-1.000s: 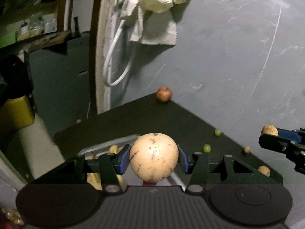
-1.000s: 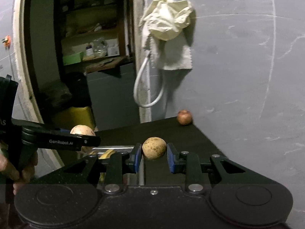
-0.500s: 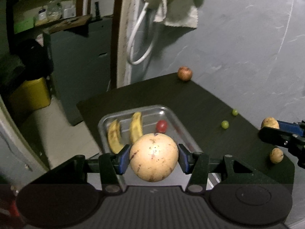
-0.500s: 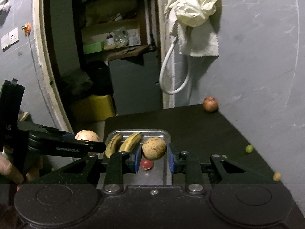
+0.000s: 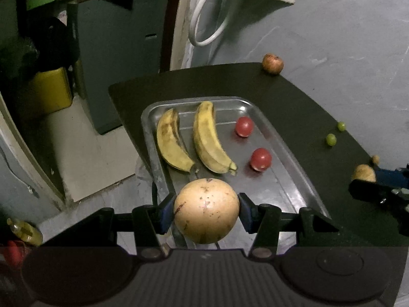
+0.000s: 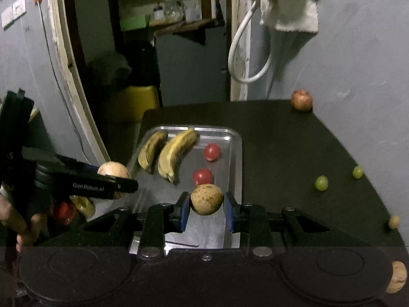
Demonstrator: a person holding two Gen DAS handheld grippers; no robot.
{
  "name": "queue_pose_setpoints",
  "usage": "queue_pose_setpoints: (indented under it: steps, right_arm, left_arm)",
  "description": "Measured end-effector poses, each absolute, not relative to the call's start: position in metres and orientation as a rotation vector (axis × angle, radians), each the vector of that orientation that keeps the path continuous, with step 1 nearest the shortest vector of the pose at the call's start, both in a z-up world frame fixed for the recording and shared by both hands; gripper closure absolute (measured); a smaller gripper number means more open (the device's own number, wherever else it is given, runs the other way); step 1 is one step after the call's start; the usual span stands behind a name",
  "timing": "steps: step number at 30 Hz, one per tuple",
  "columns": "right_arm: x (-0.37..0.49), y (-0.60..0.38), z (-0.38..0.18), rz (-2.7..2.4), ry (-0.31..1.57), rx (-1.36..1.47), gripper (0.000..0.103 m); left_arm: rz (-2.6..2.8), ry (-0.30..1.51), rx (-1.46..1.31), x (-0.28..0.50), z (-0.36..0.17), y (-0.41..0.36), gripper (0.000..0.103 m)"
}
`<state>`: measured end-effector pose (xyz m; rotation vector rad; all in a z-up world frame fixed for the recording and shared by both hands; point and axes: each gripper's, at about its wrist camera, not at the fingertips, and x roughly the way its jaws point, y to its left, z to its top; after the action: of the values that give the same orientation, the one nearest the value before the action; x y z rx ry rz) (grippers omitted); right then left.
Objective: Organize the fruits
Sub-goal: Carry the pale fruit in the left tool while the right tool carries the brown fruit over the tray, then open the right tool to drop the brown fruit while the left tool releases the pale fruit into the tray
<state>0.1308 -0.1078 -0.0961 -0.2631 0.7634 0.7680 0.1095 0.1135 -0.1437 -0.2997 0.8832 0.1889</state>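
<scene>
Doorway left, yellow bin point(image 5: 49, 90) inside; dark tabletop point(image 5: 294, 97) against grey wall; steel tray point(image 5: 150, 138) holds two bananas, two tomatoes; left hand-held gripper point(image 5: 206, 211) clamps pale fruit point(image 5: 206, 211) over tray; right hand-held gripper point(image 6: 206, 206) pinches brown fruit point(image 6: 206, 199); grapes point(image 6: 321, 183) loose right.

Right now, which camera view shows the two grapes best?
The right wrist view. Both grapes lie in the open on the dark table, fairly large and well inside the picture. The left wrist view shows them too, but smaller and close to the right edge.
</scene>
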Motion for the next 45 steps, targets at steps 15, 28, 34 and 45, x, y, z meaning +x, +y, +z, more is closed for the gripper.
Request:
queue_pose_setpoints:
  steps: [15,28,34,45]
  right_arm:
    - [0.192,-0.05,-0.165,0.835,0.855,-0.402,0.073]
    - [0.195,-0.049,-0.181,0.856,0.888,-0.419,0.073]
    - [0.197,-0.051,-0.184,0.855,0.89,-0.417,0.072]
    - [0.197,-0.055,-0.178,0.856,0.879,-0.396,0.067]
  left_arm:
    - [0.206,0.896,-0.318,0.144,-0.172,0.119,0.047]
    - [0.211,0.909,-0.319,0.147,-0.175,0.118,0.047]
    - [0.216,0.914,-0.317,0.147,-0.175,0.117,0.046]
    - [0.23,0.905,-0.329,0.146,-0.169,0.12,0.046]
